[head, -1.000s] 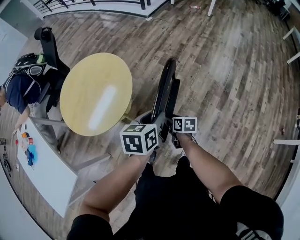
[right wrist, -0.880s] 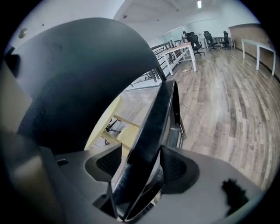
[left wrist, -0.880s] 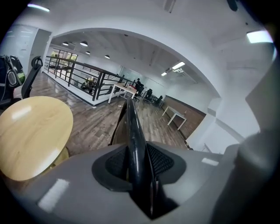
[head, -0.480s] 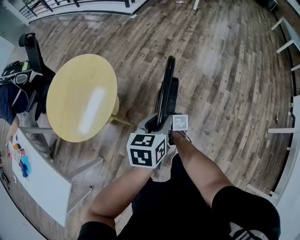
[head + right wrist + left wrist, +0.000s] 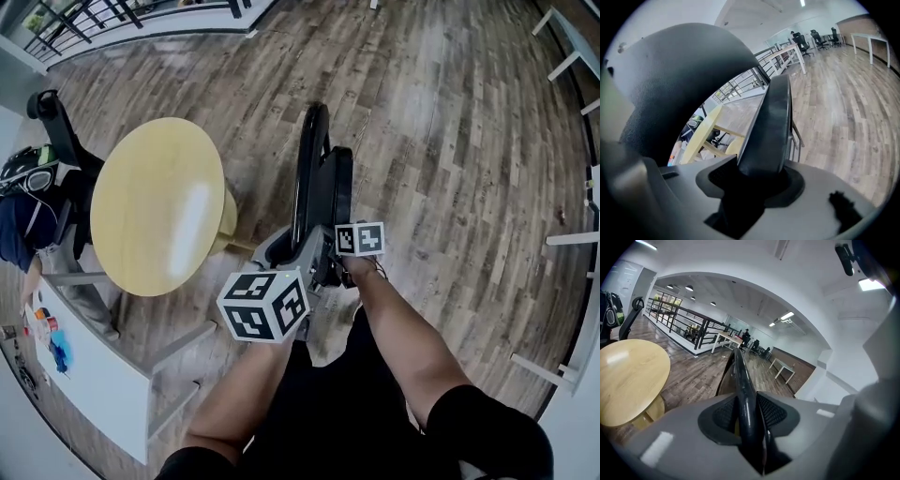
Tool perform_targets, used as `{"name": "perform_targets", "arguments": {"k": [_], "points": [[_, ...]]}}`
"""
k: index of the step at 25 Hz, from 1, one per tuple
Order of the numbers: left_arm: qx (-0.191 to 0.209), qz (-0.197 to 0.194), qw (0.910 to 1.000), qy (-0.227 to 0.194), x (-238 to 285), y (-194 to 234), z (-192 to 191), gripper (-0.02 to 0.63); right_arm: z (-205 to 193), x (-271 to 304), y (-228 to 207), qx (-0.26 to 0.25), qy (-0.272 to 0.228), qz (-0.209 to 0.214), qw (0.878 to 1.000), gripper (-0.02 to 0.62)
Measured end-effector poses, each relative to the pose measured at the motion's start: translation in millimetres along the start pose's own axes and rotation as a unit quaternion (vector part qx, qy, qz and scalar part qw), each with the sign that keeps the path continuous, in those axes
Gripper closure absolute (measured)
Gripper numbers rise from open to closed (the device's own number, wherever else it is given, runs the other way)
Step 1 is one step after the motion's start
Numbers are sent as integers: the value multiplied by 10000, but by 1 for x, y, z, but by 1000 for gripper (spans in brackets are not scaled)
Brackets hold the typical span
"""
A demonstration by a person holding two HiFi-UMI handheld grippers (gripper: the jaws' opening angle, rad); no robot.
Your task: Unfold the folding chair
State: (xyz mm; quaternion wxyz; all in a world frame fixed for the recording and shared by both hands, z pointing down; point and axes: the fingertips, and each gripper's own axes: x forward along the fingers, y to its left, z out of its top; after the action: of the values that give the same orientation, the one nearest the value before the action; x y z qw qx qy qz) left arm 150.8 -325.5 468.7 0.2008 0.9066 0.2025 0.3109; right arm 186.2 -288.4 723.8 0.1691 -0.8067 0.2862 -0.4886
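Note:
The black folding chair (image 5: 317, 183) stands folded and edge-on on the wood floor, just right of the round table. My left gripper (image 5: 296, 247) is at its near top edge. In the left gripper view a thin black frame tube (image 5: 740, 380) runs between the jaws of my left gripper (image 5: 747, 420), which are closing on it. My right gripper (image 5: 330, 253) sits beside it on the thicker panel. In the right gripper view that slab (image 5: 771, 126) fills the gap of my right gripper (image 5: 757, 180), whose jaws are also closing.
A round yellow table (image 5: 159, 202) stands close on the chair's left. Beyond it are an office chair with a seated person (image 5: 42, 141) and a white desk (image 5: 89, 361) with small items. A railing (image 5: 122, 14) runs along the far left; white table legs (image 5: 562, 239) stand at right.
The left gripper's marker cube has shifted down and left in the head view. The right gripper has sunk a little along the chair. Both stay at the chair's near top edge.

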Motion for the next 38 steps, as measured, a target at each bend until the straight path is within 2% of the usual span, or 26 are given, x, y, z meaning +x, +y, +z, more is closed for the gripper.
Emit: {"name": "perform_targets", "arguments": {"k": [11,18,23,28,38], "points": [[98,-149,9998,42,1,5,-1,477,-1,-10,-17,95,-211,67,9997,416],[-167,-21,9999,2,-5,28,-4,486,-16,-25,-54,505,7,165,9986,422],[143,417,9990,-13,-1,44,-9,489,-26,-37,-93,701,21,247,9972,419],[174,685,9975,-16,3,54,-18,492,-38,-46,-130,1059,72,307,9939,419],[425,1140,9925,-79,17,59,-32,488,-59,-62,-200,1614,4,932,9825,419]]}}
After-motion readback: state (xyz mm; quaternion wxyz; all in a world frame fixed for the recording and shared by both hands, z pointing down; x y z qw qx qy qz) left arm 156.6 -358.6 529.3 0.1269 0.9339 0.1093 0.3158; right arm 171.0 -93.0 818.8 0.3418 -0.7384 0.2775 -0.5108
